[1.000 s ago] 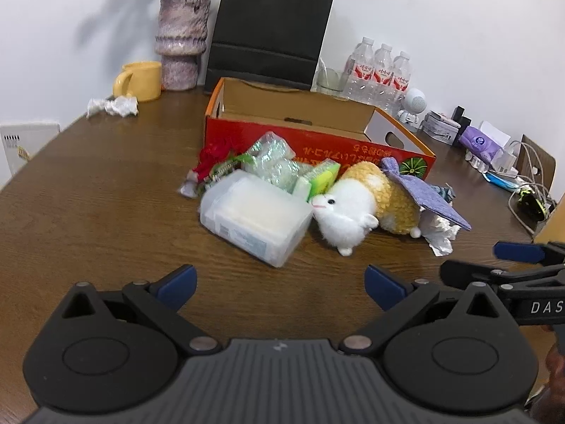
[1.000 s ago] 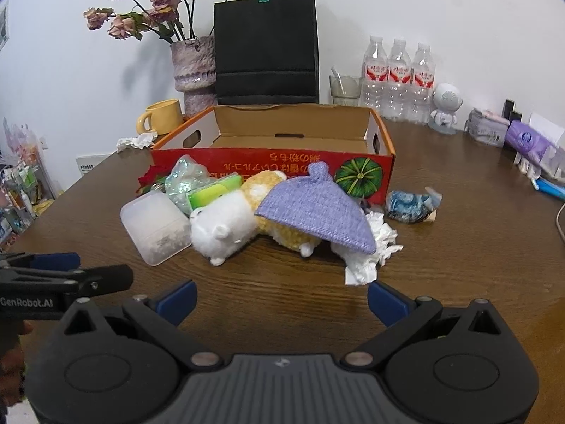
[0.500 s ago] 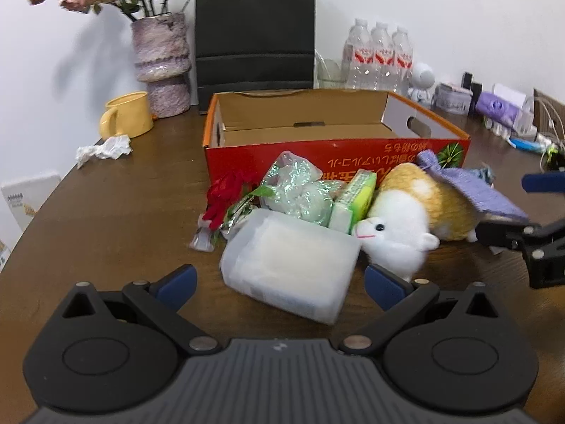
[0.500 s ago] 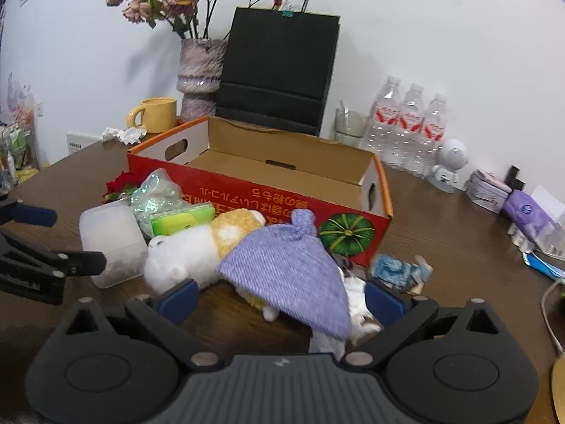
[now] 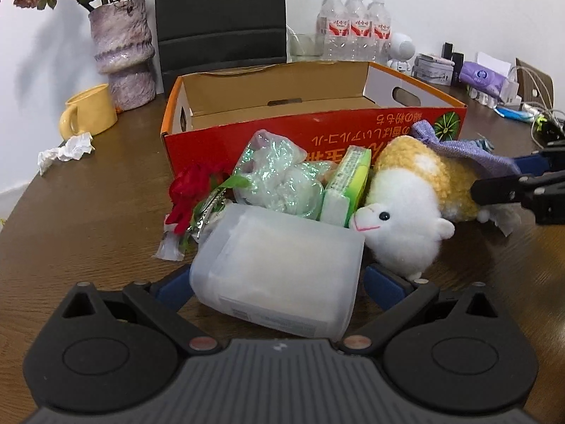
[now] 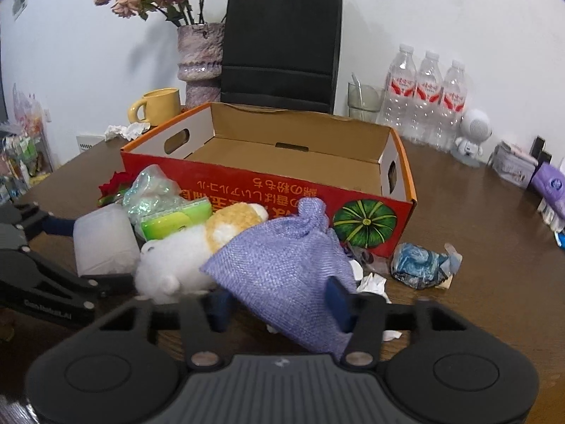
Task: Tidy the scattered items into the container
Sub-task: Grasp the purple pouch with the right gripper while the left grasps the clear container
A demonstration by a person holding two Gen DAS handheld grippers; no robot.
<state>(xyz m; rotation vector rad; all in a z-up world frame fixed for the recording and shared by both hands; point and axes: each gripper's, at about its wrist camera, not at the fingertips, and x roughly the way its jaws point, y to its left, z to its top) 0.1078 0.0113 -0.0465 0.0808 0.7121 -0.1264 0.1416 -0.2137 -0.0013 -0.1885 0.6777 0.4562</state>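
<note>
Cardboard box (image 5: 247, 120) sits empty at table centre; nothing packed yet. Left wrist view: left gripper (image 5: 277, 284) fingers apart, straddling the plastic tub (image 5: 279, 275), not clamped. Plush toy (image 5: 406, 222), green packet (image 5: 348, 190), cellophane bag (image 5: 279, 180), red flower (image 5: 190, 190) all still outside. Right wrist view: right gripper (image 6: 282, 304) fingers narrowed around the purple pouch (image 6: 282, 268); can't tell if it's gripped. Blue wrapper (image 6: 420, 265) also left.

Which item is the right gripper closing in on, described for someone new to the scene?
Find the red cardboard box. Leaning on its front wall lies a pile; the lilac woven drawstring pouch drapes over a white-and-tan plush toy, between the right gripper fingers. Only it is purple cloth with a knotted top.
</note>
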